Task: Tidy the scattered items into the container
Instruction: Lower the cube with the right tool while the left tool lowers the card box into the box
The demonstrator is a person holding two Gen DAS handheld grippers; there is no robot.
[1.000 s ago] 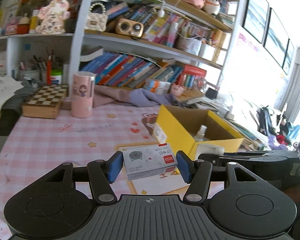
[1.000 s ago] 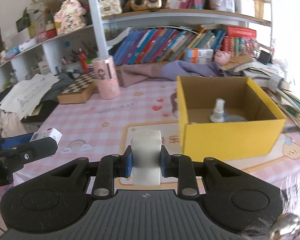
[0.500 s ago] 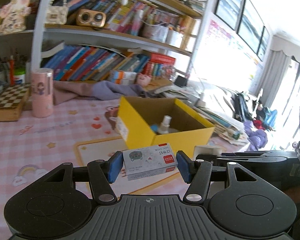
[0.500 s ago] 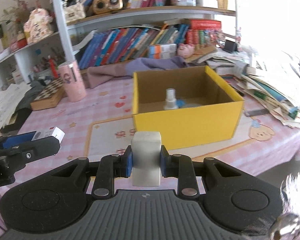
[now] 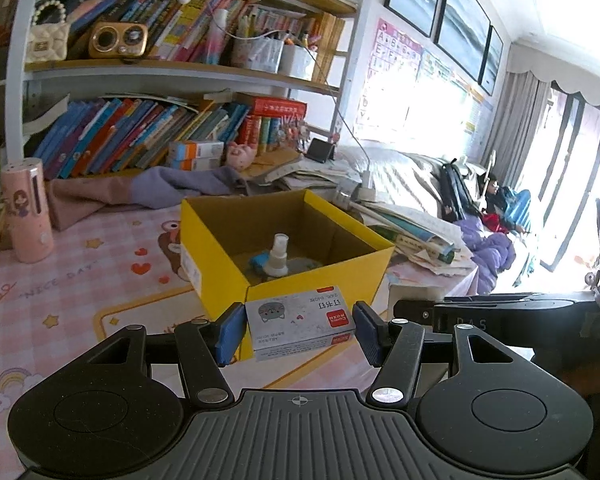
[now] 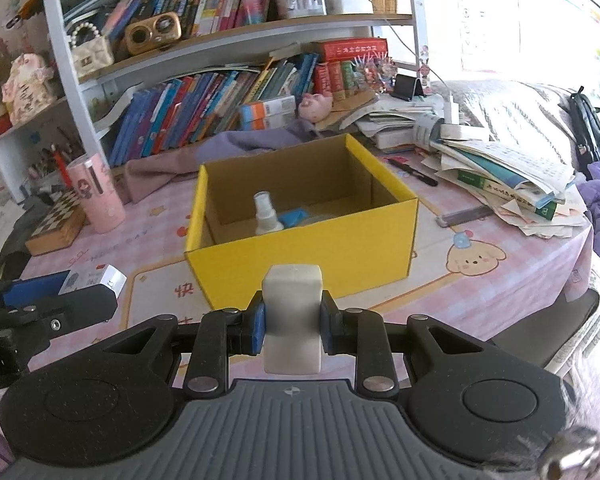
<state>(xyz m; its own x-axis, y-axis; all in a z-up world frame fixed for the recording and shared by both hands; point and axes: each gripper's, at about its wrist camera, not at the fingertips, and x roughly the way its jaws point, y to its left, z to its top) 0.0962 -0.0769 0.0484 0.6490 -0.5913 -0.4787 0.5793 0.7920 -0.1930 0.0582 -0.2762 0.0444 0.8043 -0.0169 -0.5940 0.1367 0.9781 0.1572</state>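
Note:
My left gripper (image 5: 298, 330) is shut on a small white staple box (image 5: 300, 320) with a cat print and a red label, held above the table just short of the near corner of the yellow cardboard box (image 5: 216, 256). My right gripper (image 6: 292, 322) is shut on a white rectangular block (image 6: 293, 312), in front of the yellow box's (image 6: 300, 256) near wall. Inside the box stand a small white spray bottle (image 6: 266, 216) and something blue (image 6: 294, 216). The left gripper (image 6: 40, 304) with the staple box (image 6: 92, 280) shows at the left of the right wrist view.
A pink cylinder (image 6: 98, 196) and a chessboard box (image 6: 56, 222) stand left of the yellow box. Purple cloth (image 6: 236, 144) lies behind it under the bookshelf (image 6: 220, 40). A heap of books and papers (image 6: 500, 176) fills the table's right side. A pen (image 6: 412, 170) lies near it.
Both grippers have swung rightward across the table with their loads. The yellow box now sits straight ahead of each and looks nearer; the chessboard has slid to the left edge.

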